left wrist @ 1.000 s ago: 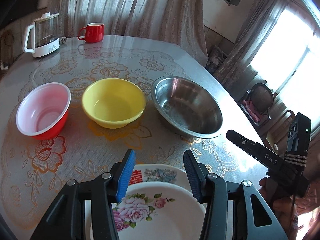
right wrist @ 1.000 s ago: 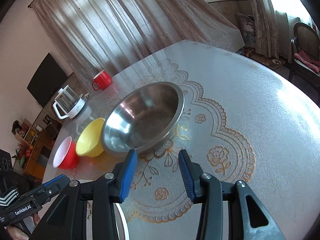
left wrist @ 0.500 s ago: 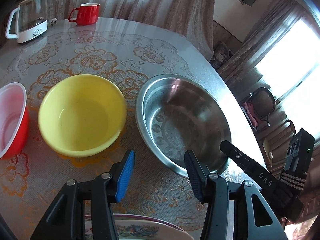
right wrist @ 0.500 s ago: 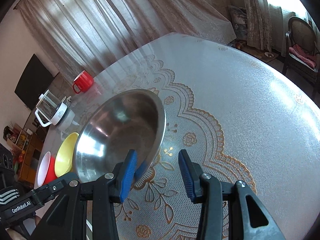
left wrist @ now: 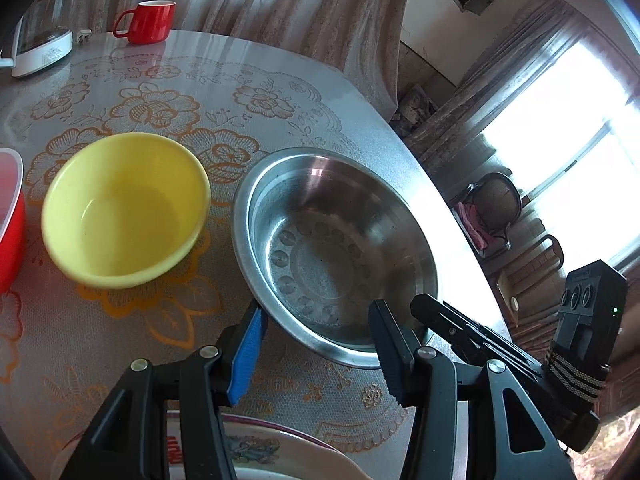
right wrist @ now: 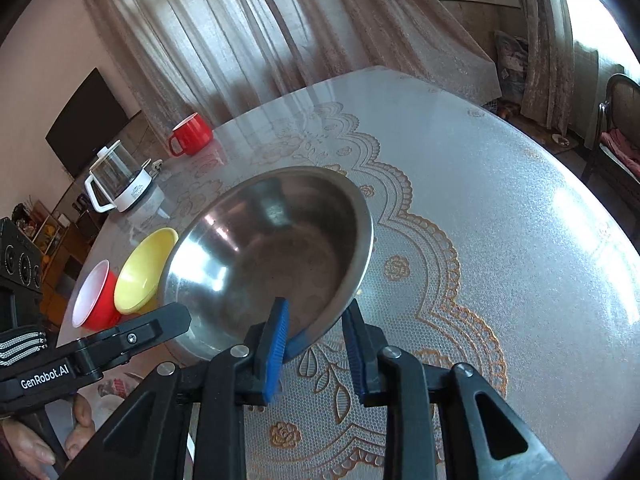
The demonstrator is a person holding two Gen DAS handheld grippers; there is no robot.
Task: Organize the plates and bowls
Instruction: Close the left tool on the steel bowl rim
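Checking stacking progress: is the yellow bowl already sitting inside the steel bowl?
No, the yellow bowl stands on the table beside the steel bowl, which holds nothing.

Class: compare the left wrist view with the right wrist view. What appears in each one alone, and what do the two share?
Only the left wrist view shows the floral plate at its bottom edge. Only the right wrist view shows the dark screen on the wall and the right gripper open astride the steel bowl's rim. Both show the steel bowl, yellow bowl, red bowl, red mug and kettle.
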